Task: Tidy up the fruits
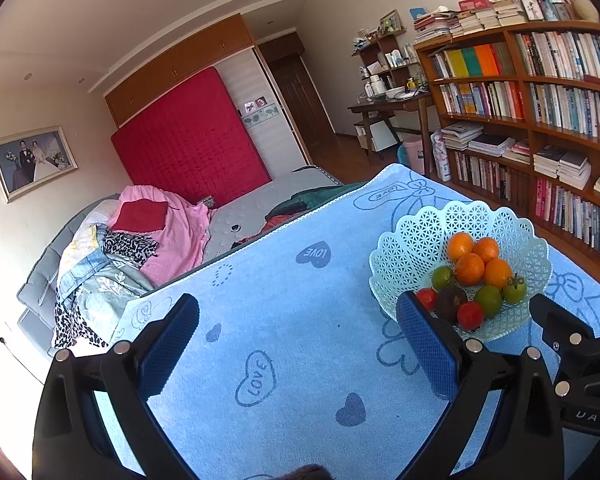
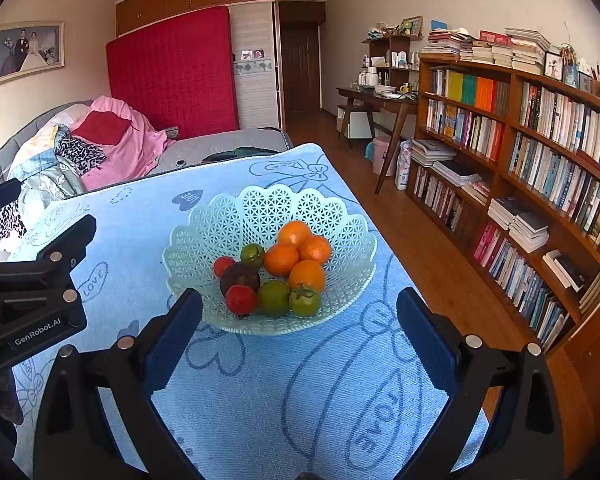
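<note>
A pale green lattice basket [image 2: 220, 224] stands on the blue cloth-covered table [image 2: 284, 392]. It holds several oranges [image 2: 281, 258], green tomatoes [image 2: 274, 297], red tomatoes [image 2: 241, 299] and one dark purple fruit [image 2: 239, 275]. My right gripper [image 2: 300, 344] is open and empty, just in front of the basket. My left gripper [image 1: 300, 344] is open and empty over bare cloth, left of the basket [image 1: 412, 240]. The fruits [image 1: 470, 269] also show in the left wrist view. The left gripper's body shows at the left edge of the right wrist view [image 2: 32, 292].
A bed [image 2: 220, 144] with piled clothes lies beyond the table's far edge. A tall bookshelf [image 2: 520, 168] lines the right wall, with wooden floor [image 2: 428, 256] between it and the table. A desk [image 2: 380, 100] and pink bin [image 2: 382, 156] stand farther back.
</note>
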The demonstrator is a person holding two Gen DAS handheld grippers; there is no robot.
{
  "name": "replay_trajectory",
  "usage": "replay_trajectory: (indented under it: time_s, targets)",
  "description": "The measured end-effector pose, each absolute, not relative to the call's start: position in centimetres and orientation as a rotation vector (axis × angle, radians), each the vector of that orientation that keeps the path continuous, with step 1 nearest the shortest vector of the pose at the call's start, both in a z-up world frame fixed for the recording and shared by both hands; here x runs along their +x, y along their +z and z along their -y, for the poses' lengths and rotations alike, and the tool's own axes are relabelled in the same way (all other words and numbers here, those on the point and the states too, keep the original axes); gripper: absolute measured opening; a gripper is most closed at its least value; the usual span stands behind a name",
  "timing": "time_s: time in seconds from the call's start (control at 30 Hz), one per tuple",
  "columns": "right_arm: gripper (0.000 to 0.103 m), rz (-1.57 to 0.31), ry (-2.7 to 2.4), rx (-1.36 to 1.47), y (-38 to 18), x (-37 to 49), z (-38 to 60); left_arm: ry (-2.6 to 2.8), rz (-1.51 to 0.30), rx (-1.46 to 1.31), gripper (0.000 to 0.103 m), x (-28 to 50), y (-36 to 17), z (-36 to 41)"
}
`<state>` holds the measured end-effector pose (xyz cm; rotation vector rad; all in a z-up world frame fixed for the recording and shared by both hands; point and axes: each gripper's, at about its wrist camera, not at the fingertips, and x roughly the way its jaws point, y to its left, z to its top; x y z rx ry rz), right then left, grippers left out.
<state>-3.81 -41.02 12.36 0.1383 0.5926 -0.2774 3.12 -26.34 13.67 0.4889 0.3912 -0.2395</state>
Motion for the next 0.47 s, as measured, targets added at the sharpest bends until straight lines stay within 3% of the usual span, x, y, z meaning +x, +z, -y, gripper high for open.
replay_trajectory:
  time_s: [0.47]
  targets:
    - [0.099,-0.599,-0.268,0.135,11.98,-3.81,40.91,-0.234,-0.431,0.461,0.098,3.33,13.44,25.38]
